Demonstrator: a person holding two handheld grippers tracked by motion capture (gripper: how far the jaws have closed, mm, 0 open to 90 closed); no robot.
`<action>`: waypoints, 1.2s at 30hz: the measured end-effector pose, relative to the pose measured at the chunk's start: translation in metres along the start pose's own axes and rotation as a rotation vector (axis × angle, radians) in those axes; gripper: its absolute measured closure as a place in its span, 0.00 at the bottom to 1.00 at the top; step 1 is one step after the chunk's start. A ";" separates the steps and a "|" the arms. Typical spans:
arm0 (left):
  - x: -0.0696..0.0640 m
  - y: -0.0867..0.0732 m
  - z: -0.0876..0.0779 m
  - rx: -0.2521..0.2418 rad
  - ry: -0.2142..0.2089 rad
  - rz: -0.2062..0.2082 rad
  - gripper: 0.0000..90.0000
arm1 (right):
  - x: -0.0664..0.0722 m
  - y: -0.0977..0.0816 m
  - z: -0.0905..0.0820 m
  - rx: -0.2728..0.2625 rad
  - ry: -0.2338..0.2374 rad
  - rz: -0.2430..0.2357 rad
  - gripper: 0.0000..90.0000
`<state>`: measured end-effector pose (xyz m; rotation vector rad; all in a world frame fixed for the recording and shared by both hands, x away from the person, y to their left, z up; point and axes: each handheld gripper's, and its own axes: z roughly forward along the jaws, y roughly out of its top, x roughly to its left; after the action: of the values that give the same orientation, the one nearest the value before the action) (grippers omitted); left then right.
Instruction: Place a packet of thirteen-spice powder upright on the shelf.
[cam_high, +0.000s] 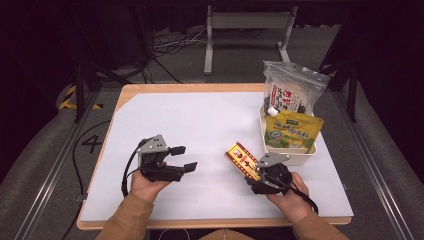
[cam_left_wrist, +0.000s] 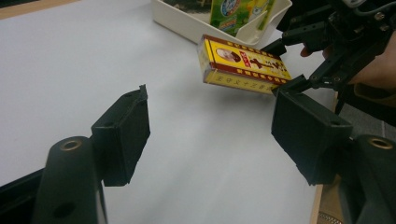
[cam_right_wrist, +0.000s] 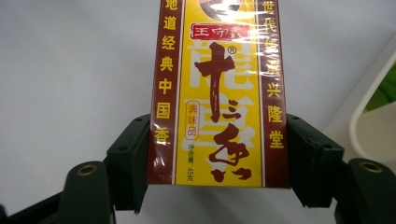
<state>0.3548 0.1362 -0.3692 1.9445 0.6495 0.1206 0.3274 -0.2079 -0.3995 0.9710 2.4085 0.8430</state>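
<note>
Two tongs: right (cam_right_wrist: 217, 186) clamped across box (cam_right_wrist: 217, 93), long axis pointing away toward tray (cam_high: 300, 159); left (cam_left_wrist: 210, 135) apart, empty, well left of box.

White table mat (cam_high: 200, 125) on a wooden tabletop (cam_high: 190, 88). At right edge – cream tray (cam_high: 290, 159) w/ yellow-green spout pouch (cam_high: 292, 131) and clear zip bag (cam_high: 292, 92), both upright. Beyond: metal stand (cam_high: 247, 30), floor cables (cam_high: 172, 42).
</note>
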 end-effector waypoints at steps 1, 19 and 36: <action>-0.001 0.000 0.001 0.003 0.000 0.000 0.31 | 0.002 0.001 -0.001 -0.014 -0.003 0.002 0.36; -0.006 0.003 0.009 -0.001 -0.022 -0.001 0.29 | 0.015 0.023 -0.019 -0.159 -0.004 -0.009 0.36; -0.007 0.008 0.015 -0.032 -0.036 -0.084 0.26 | 0.032 0.034 -0.024 -0.261 -0.026 -0.061 0.36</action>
<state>0.3573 0.1178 -0.3676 1.8820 0.7007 0.0430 0.3082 -0.1745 -0.3640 0.7990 2.2240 1.0818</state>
